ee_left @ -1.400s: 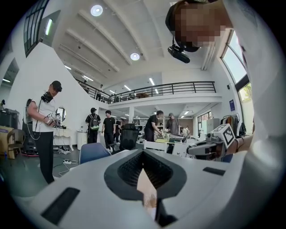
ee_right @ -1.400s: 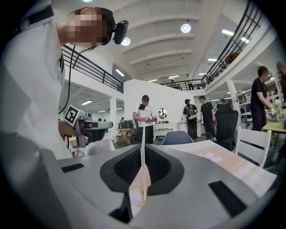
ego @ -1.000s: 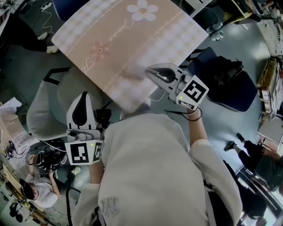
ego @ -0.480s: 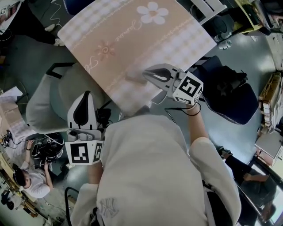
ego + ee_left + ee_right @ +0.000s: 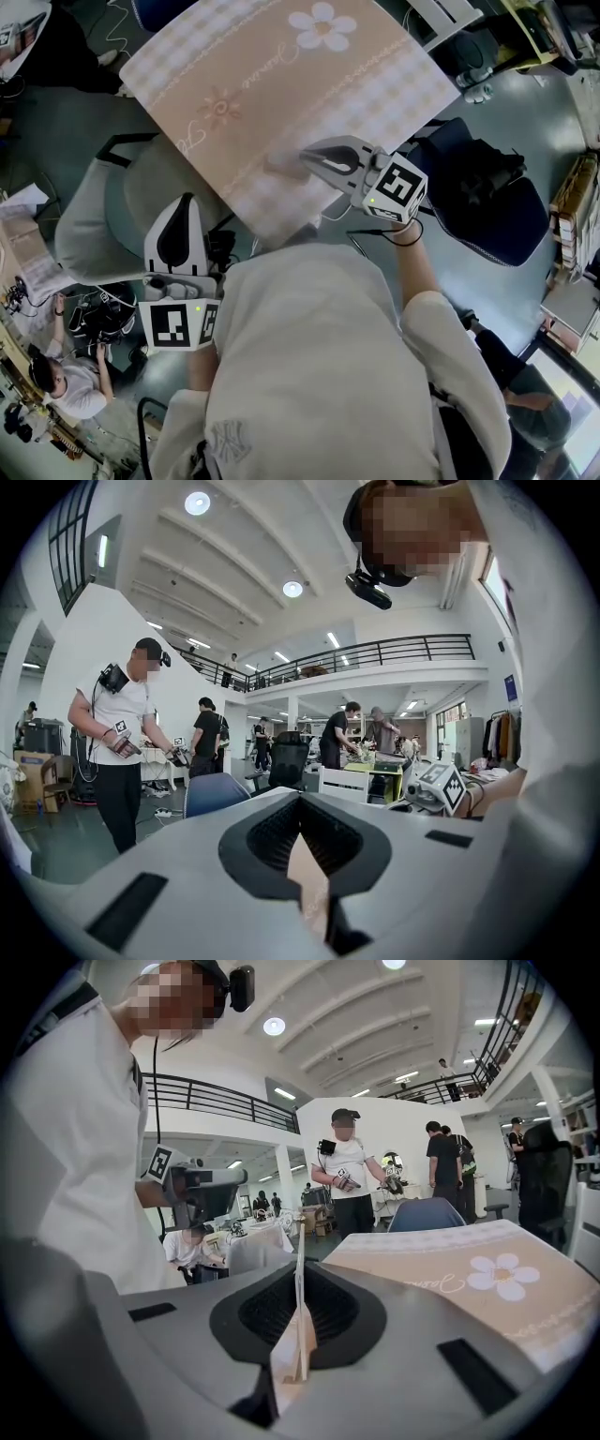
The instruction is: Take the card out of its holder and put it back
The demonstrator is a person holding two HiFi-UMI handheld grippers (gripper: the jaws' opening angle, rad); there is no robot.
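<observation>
My right gripper (image 5: pixel 307 157) hovers over the near corner of the table, shut on a thin pale card (image 5: pixel 282 165) that juts out past its tips. In the right gripper view the card (image 5: pixel 299 1251) stands edge-on and upright between the closed jaws of the right gripper (image 5: pixel 296 1340). My left gripper (image 5: pixel 184 201) is off the table's edge, lower left, above a grey chair. Seen in its own view, the left gripper (image 5: pixel 310 878) has its jaws together, with only beige pad faces showing between them. No card holder shows in any view.
The table wears a beige checked cloth (image 5: pixel 262 84) with a white flower print (image 5: pixel 504 1274). A grey chair (image 5: pixel 98 225) sits beside the table at left, a dark blue chair with a bag (image 5: pixel 487 192) at right. Several people stand and sit in the hall beyond.
The right gripper has sunk slightly toward the cloth with the card still in it. The left gripper has stayed where it was.
</observation>
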